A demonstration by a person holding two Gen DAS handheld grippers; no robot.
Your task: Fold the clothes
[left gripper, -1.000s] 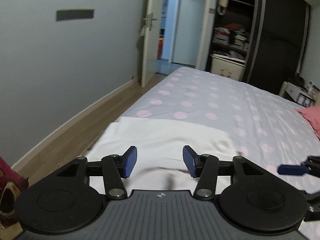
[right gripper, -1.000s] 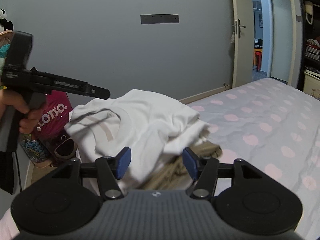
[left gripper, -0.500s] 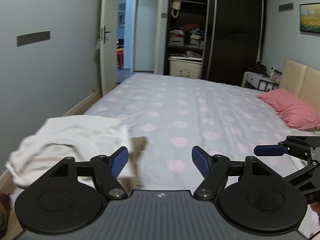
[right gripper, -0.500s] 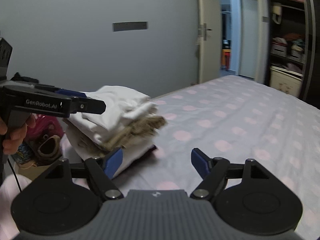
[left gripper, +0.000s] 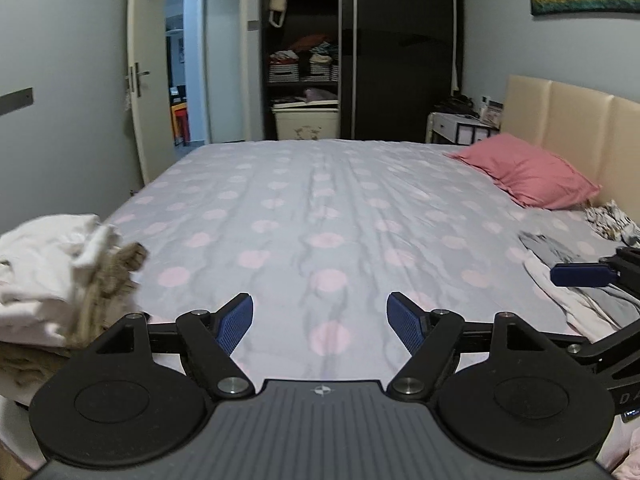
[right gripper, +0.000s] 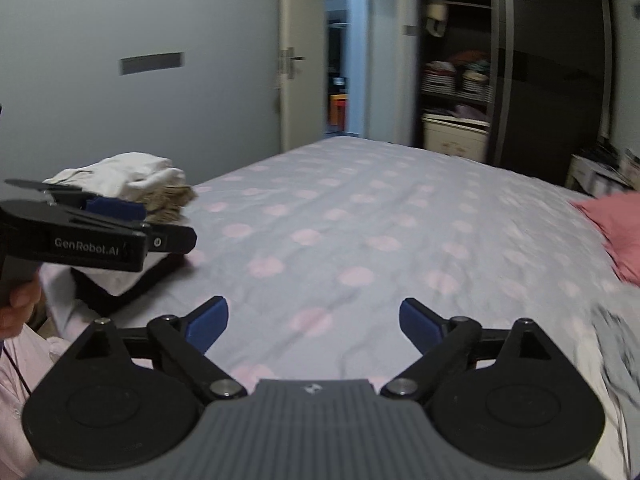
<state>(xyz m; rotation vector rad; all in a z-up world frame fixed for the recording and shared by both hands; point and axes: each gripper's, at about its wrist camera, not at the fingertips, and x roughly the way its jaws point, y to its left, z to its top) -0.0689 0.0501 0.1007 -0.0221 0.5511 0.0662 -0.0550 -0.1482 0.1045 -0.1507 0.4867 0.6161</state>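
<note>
**Both grippers empty above the bed**

Left wrist view: left gripper [left gripper: 320, 322] spread wide over the dotted bedsheet [left gripper: 320, 208], holding nothing. Folded clothes stack [left gripper: 60, 276] at left edge; unfolded clothes [left gripper: 576, 284] at right.

Right wrist view: right gripper [right gripper: 314, 322] likewise spread wide and empty. Stack [right gripper: 132, 184] far left, behind the left gripper [right gripper: 120, 220].

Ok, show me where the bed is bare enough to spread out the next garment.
The polka-dot sheet lies bare across its middle, from both open claws, left claw and right claw, to the far edge. Crowded spots: the folded stack at the left corner, the pink pillow and the unfolded clothes on the right.
</note>
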